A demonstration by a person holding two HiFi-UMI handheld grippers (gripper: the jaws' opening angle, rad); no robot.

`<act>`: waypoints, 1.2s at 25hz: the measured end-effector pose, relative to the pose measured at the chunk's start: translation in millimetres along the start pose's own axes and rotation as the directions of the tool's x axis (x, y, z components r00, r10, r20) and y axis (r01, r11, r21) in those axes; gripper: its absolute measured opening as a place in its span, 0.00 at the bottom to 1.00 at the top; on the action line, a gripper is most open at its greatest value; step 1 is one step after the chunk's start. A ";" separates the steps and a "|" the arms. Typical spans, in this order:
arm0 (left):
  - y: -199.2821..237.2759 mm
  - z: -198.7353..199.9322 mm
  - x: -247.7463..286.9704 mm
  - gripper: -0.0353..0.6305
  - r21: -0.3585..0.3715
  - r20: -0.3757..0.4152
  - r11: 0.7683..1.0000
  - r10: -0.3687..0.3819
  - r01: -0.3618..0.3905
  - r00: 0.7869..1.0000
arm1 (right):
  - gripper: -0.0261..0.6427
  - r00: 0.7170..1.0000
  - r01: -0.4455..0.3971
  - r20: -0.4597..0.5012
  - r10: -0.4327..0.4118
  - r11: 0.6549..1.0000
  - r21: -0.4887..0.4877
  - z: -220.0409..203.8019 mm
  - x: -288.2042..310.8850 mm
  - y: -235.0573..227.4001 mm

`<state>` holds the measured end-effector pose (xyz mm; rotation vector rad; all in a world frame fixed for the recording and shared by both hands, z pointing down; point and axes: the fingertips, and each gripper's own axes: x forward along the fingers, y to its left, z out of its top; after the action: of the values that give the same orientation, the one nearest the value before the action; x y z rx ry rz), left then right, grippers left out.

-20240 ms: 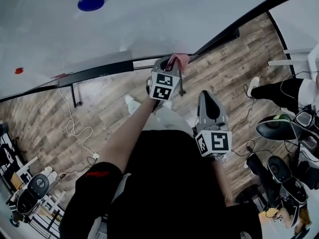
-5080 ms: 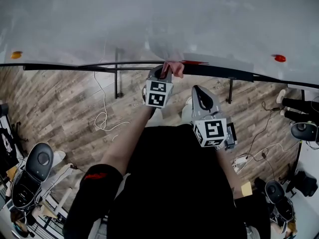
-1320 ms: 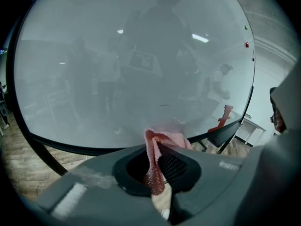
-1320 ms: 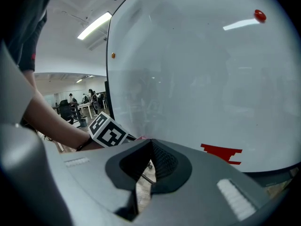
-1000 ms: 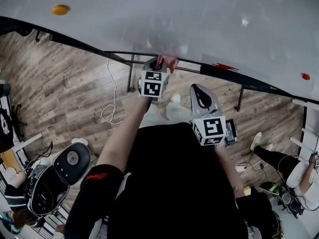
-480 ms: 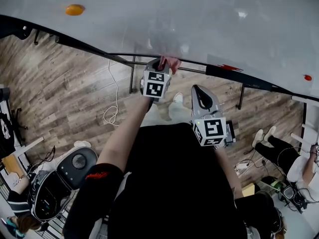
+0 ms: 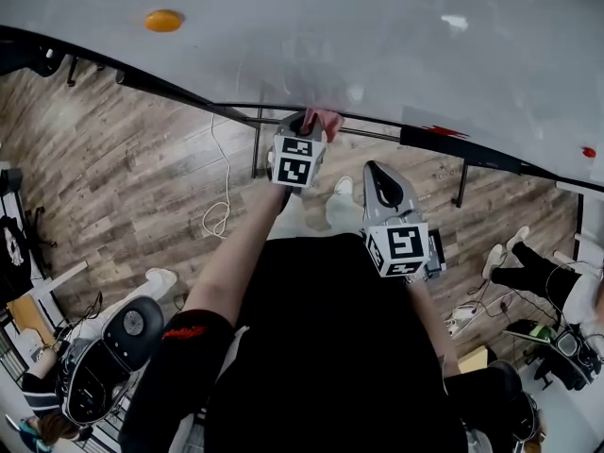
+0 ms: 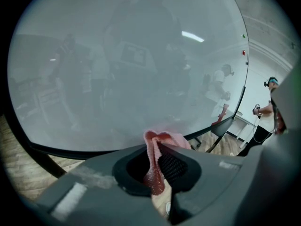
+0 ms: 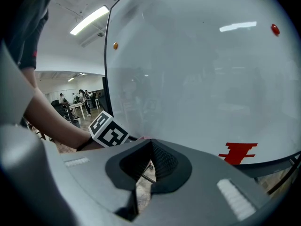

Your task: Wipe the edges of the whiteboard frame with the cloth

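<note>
Left gripper [image 8: 157,149] clamped on pink cloth [image 8: 165,139], against whiteboard frame [image 8: 81,152] bottom edge, right gripper [image 7: 381,179] closed, empty, at four o'clock

Orange magnet [image 7: 163,21], white cable [image 7: 220,217], wood floor [image 7: 113,177]

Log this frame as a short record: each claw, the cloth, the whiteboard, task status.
left claw: shut on cloth
cloth: pink, bunched, at the frame's lower edge
right claw: shut, empty, held back from the board
whiteboard: upright, with a dark frame
magnets: orange magnet, red magnet
status: cloth at the bottom frame edge
</note>
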<state>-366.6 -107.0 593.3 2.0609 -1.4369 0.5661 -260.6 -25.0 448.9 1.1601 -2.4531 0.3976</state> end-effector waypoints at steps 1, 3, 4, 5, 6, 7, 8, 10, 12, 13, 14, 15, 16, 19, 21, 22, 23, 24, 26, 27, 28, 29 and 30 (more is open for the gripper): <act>1.3 -0.3 -0.4 0.09 0.002 -0.001 1.000 -0.001 0.001 1.000 | 0.04 1.000 0.000 0.000 0.000 1.000 0.001 0.1 1.3 1.4; 3.6 -1.0 -1.3 0.09 0.006 -0.003 1.000 -0.005 0.005 1.000 | 0.04 1.000 0.000 -0.002 0.000 1.000 0.001 0.0 3.9 4.4; 4.7 -1.3 -1.8 0.09 0.007 -0.004 1.000 -0.008 0.008 1.000 | 0.04 1.000 0.001 -0.003 -0.001 1.000 0.001 -0.2 5.2 6.0; 6.0 -1.6 -2.4 0.09 0.008 -0.004 1.000 -0.010 0.010 1.000 | 0.04 1.000 0.001 -0.003 -0.001 1.000 0.002 -0.3 6.3 7.3; 7.2 -1.8 -3.0 0.09 0.009 -0.005 1.000 -0.011 0.011 1.000 | 0.04 1.000 0.002 -0.004 -0.002 1.000 0.004 -0.4 7.2 8.5; 8.3 -1.9 -3.5 0.09 0.010 -0.005 1.000 -0.013 0.013 1.000 | 0.04 1.000 0.004 -0.005 -0.004 1.000 0.005 -0.2 8.0 9.4; 9.5 -1.9 -4.1 0.09 0.012 -0.006 1.000 -0.014 0.014 1.000 | 0.04 1.000 0.005 -0.005 -0.005 1.000 0.007 -0.1 8.8 10.3; 12.3 -2.3 -5.0 0.09 0.013 -0.007 1.000 -0.015 0.015 1.000 | 0.04 1.000 0.007 -0.006 -0.007 1.000 0.010 0.1 10.9 12.4; 15.0 -3.2 -5.9 0.09 0.013 -0.008 1.000 -0.018 0.018 1.000 | 0.04 1.000 0.008 -0.007 -0.008 1.000 0.011 -0.2 12.9 15.0; 16.2 -3.6 -6.4 0.09 0.013 -0.008 1.000 -0.020 0.020 1.000 | 0.04 1.000 0.009 -0.007 -0.008 1.000 0.011 -0.3 13.8 16.5; 17.3 -3.8 -7.1 0.09 0.012 -0.008 1.000 -0.022 0.022 1.000 | 0.04 1.000 0.009 -0.007 -0.009 1.000 0.012 -0.2 14.8 18.0; 18.7 -3.9 -7.8 0.09 0.012 -0.009 1.000 -0.023 0.023 1.000 | 0.04 1.000 0.009 -0.008 -0.009 1.000 0.013 0.0 15.8 19.5; 20.4 -3.9 -8.6 0.09 0.012 -0.009 1.000 -0.023 0.023 1.000 | 0.04 1.000 0.009 -0.008 -0.009 1.000 0.014 0.3 16.9 21.0; 26.0 -4.9 -10.8 0.09 0.017 -0.011 1.000 -0.020 0.020 1.000 | 0.04 1.000 0.009 -0.010 -0.008 1.000 0.018 0.5 20.2 25.8; 29.1 -5.6 -12.3 0.09 0.019 -0.012 1.000 -0.021 0.022 1.000 | 0.04 1.000 0.007 -0.009 -0.007 1.000 0.018 0.8 22.6 29.2; 30.7 -5.8 -13.1 0.09 0.019 -0.012 1.000 -0.022 0.022 1.000 | 0.04 1.000 0.006 -0.008 -0.006 1.000 0.018 1.0 23.9 31.1; 32.6 -6.2 -13.9 0.09 0.019 -0.013 1.000 -0.022 0.022 1.000 | 0.04 1.000 0.006 -0.008 -0.006 1.000 0.019 1.1 25.2 33.1; 34.7 -6.6 -14.7 0.09 0.019 -0.014 1.000 -0.022 0.022 1.000 | 0.04 1.000 0.006 -0.007 -0.005 1.000 0.020 1.3 26.7 35.2; 39.0 -7.3 -16.1 0.09 0.021 -0.015 1.000 -0.023 0.023 1.000 | 0.04 1.000 0.008 -0.008 -0.007 1.000 0.021 1.7 29.5 38.8; 40.9 -7.6 -16.8 0.09 0.022 -0.015 0.999 -0.024 0.024 1.000 | 0.04 1.000 0.009 -0.008 -0.009 1.000 0.023 2.0 30.6 40.3; 42.3 -7.8 -17.6 0.09 0.023 -0.015 0.999 -0.025 0.025 1.000 | 0.04 1.000 0.011 -0.007 -0.011 1.000 0.024 2.3 31.5 41.6; 43.4 -8.0 -18.5 0.09 0.023 -0.015 0.999 -0.026 0.026 1.000 | 0.04 1.000 0.013 -0.006 -0.013 1.000 0.027 2.6 32.0 43.0; 44.3 -8.4 -19.5 0.09 0.023 -0.015 0.999 -0.026 0.027 1.000 | 0.04 1.000 0.014 -0.005 -0.014 0.999 0.029 2.7 32.4 44.6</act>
<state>-415.1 -99.7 596.6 2.0861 -1.3987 0.5889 -314.8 -20.4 457.8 1.1862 -2.4416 0.4319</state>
